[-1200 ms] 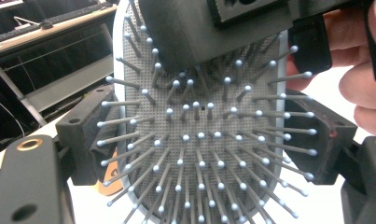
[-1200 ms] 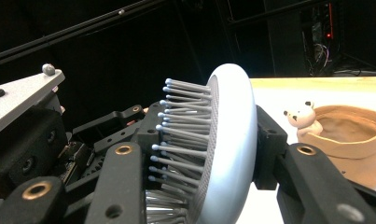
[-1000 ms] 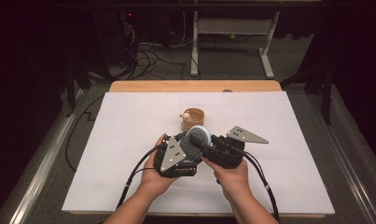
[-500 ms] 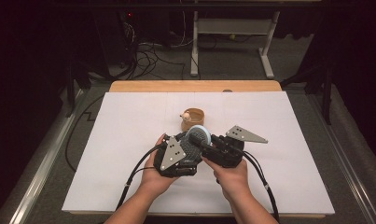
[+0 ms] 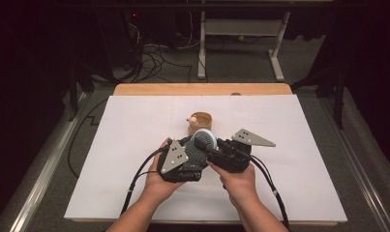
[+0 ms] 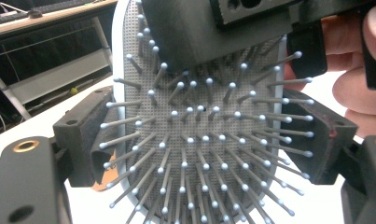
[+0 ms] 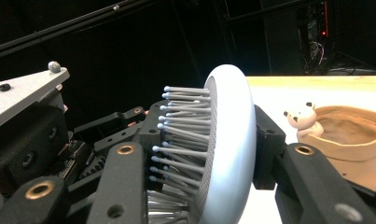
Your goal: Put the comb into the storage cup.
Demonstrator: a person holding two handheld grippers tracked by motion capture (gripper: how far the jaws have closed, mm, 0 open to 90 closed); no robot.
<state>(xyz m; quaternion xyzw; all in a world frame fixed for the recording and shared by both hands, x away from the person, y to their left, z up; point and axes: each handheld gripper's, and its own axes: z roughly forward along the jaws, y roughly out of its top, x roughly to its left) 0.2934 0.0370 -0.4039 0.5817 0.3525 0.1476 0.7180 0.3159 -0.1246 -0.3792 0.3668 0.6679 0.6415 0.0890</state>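
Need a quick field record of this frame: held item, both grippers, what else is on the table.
held item: hairbrush, pale blue head, grey bristles
left gripper: jaws on either edge of the brush head
right gripper: shut across the head, front to back
other item: tan bowl with small animal figure on its rim
surface: white sheet

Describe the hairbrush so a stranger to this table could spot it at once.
On the white sheet covering the table, look just in front of the tan cup with the little bear figure, where the person's two hands meet. The hairbrush sits between the left gripper and right gripper: a pale blue oval head with grey, ball-tipped bristles.
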